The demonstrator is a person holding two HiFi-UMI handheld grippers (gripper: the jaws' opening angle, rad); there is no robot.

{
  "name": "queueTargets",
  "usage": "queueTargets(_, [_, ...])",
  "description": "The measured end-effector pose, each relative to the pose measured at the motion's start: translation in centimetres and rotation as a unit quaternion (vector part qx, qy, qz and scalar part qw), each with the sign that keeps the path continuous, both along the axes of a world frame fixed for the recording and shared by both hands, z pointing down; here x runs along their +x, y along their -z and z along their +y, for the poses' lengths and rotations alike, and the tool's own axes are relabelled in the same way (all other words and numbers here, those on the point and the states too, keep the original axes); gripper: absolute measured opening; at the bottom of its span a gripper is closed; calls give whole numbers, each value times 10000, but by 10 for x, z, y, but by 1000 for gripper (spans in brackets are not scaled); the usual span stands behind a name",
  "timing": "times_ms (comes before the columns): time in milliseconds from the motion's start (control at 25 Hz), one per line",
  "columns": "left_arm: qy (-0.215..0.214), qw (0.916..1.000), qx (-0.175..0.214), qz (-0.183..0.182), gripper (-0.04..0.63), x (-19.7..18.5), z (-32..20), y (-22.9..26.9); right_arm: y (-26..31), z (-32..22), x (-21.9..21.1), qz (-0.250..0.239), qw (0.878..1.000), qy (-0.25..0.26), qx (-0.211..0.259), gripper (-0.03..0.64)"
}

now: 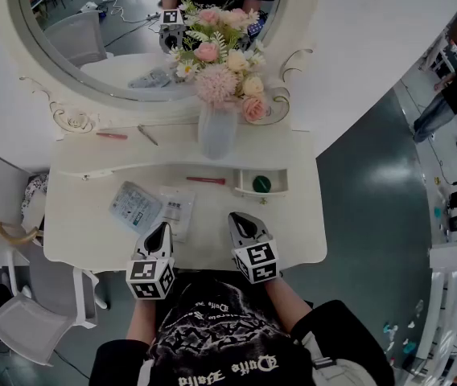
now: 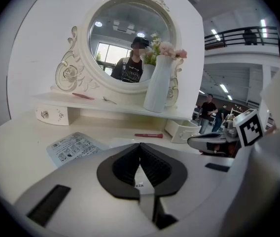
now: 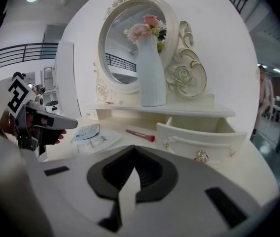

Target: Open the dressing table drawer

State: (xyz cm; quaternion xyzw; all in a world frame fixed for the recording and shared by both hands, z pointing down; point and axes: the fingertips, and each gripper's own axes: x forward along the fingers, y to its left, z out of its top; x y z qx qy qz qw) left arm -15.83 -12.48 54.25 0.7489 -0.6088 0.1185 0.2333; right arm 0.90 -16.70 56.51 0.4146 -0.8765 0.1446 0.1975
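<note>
On the white dressing table, the small right-hand drawer stands pulled out under the shelf, with the left gripper and right gripper near the table's front edge, both with jaws closed on nothing.

My left tool, lower centre: jaws together, nothing between them. Beyond, the desk carries a leaflet and red brush. The drawer, centre right, stands pulled out below the white vase.

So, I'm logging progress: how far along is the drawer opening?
Done: the right drawer stands pulled out, a green thing inside. In hand: nothing; left gripper and right gripper are shut and empty, clear of it. Left: seemingly nothing; the left drawer is closed.
</note>
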Motion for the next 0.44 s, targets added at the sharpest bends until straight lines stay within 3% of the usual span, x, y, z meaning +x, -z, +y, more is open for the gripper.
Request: queueTargets(440, [-68, 10000, -42, 20, 17, 3, -2, -1, 0, -1, 3, 3, 10000, -39, 37, 9])
